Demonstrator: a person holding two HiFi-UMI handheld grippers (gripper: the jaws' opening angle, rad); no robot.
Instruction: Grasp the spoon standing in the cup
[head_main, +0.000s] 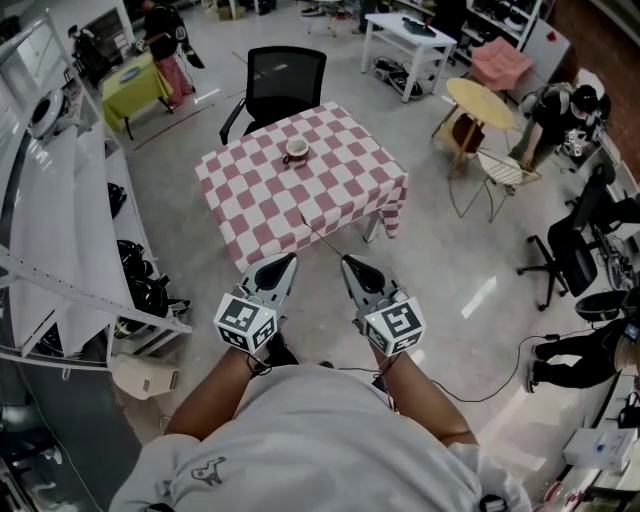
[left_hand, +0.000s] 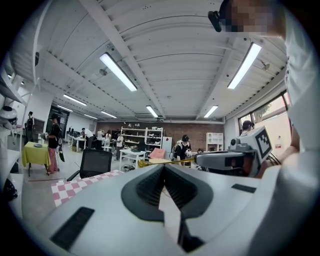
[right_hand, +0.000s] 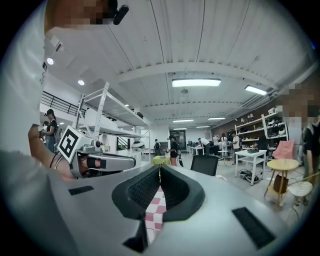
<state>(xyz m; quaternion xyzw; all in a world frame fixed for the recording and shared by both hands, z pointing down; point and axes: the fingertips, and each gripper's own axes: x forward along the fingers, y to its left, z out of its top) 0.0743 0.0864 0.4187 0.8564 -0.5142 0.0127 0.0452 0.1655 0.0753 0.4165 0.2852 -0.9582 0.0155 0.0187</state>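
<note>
Checkered table (head_main: 340, 190) bears the cup (head_main: 296, 150) — left gripper (head_main: 289, 258) and right gripper (head_main: 348, 261) hover short of it, jaws closed, empty.

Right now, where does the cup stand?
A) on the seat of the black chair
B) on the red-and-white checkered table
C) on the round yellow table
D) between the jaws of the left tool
B: the cup stands on the checkered table, well ahead of the left tool and the right tool, both shut on nothing.
</note>
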